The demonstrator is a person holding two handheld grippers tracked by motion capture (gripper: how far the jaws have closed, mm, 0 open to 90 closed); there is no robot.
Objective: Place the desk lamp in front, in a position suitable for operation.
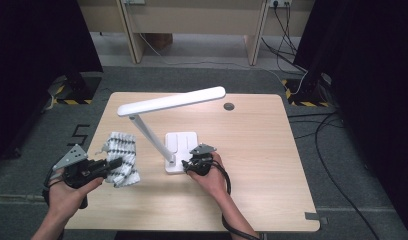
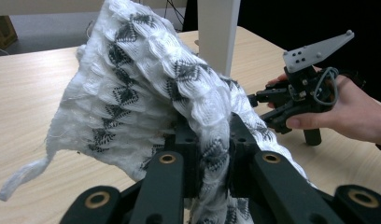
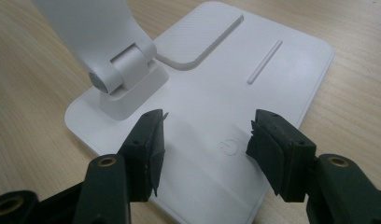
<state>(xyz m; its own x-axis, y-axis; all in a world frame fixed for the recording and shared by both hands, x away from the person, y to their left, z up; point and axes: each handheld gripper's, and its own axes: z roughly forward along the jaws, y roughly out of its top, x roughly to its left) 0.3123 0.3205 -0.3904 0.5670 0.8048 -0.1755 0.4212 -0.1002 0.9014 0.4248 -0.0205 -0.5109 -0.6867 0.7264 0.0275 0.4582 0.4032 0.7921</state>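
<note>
A white desk lamp stands mid-table on a flat white base (image 1: pixel 180 146), its arm (image 1: pixel 151 134) leaning left and its long head (image 1: pixel 171 101) level above. A white cloth with black diamond patterns (image 1: pixel 121 157) hangs lifted at the left, pinched by my left gripper (image 1: pixel 113 163). In the left gripper view both jaws press on a fold of the cloth (image 2: pixel 132 88). My right gripper (image 1: pixel 190 166) hovers at the base's near corner, open, with nothing between its jaws. In the right gripper view it (image 3: pixel 205 142) straddles the power symbol (image 3: pixel 228 146) on the base (image 3: pixel 272 74), close to the hinge (image 3: pixel 123 70).
The wooden table (image 1: pixel 252 150) has a round cable hole (image 1: pixel 229 106) at the back. Cables (image 1: pixel 332 170) trail over the grey floor at right. Another desk's legs (image 1: pixel 134 35) stand beyond. In the left gripper view the other hand and its gripper (image 2: pixel 296 100) show at the right.
</note>
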